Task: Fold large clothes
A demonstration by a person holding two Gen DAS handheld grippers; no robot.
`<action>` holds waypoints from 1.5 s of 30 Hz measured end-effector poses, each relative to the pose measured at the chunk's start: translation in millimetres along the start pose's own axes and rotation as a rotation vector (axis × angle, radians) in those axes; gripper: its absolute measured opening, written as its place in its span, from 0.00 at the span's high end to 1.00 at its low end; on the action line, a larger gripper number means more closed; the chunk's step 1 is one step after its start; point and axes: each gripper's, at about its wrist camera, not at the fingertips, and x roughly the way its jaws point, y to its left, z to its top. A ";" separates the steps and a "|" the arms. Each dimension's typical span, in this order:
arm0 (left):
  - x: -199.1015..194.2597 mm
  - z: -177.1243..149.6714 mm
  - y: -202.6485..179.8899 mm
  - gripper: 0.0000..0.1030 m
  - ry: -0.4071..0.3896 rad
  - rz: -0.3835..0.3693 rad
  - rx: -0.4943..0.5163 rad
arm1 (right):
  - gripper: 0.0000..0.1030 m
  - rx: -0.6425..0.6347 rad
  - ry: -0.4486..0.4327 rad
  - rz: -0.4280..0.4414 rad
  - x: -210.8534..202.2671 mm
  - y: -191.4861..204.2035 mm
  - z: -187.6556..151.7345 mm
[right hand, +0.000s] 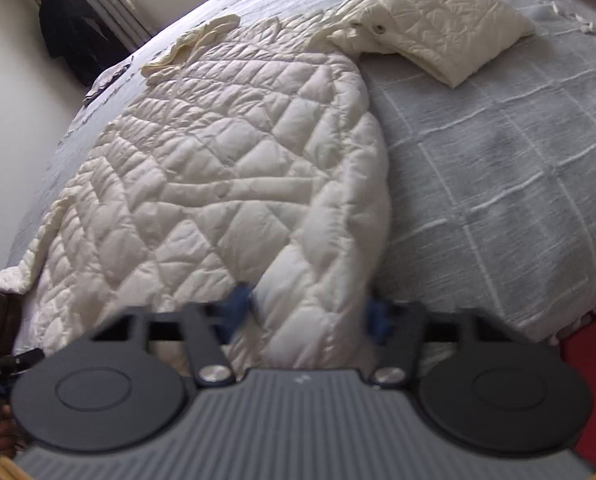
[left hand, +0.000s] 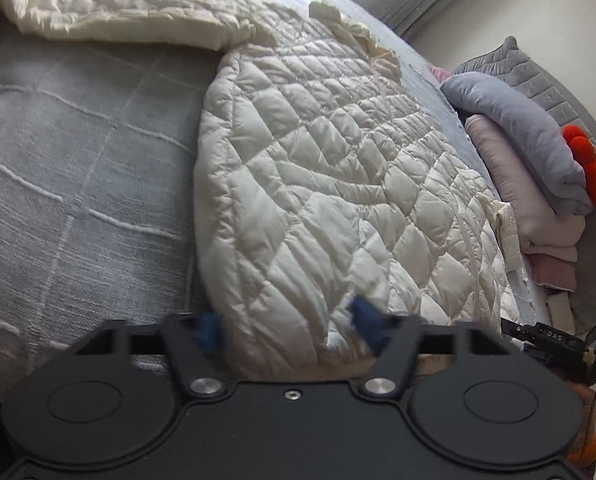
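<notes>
A cream quilted jacket [left hand: 338, 168] lies spread on the grey bedspread [left hand: 77, 168], one sleeve stretched out to the far left. It also shows in the right wrist view [right hand: 217, 168], with a sleeve [right hand: 450, 56] out to the far right. My left gripper [left hand: 285, 328] is open, its blue fingertips [left hand: 368, 320] on either side of the jacket's near hem. My right gripper [right hand: 310, 312] is open too, its fingertips [right hand: 237, 300] straddling the near hem at the jacket's other corner.
A stack of folded grey and pink clothes [left hand: 530, 168] with an orange item [left hand: 586, 164] lies at the right of the bed. The other gripper's tool [left hand: 554, 340] shows at lower right. A dark garment [right hand: 73, 36] hangs by the wall. The bedspread [right hand: 498, 180] extends right.
</notes>
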 end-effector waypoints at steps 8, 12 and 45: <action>-7.1 -20.3 5.7 0.82 0.012 0.062 0.065 | 0.86 -0.092 -0.087 -0.144 -8.0 -0.7 -7.7; -21.5 -17.2 -15.5 0.48 -0.022 0.138 0.149 | 0.54 -0.146 -0.097 -0.129 -11.6 6.7 -6.1; 94.8 33.9 -154.8 0.13 -0.107 0.123 0.544 | 0.94 0.010 -0.442 -0.503 -30.8 -212.8 245.2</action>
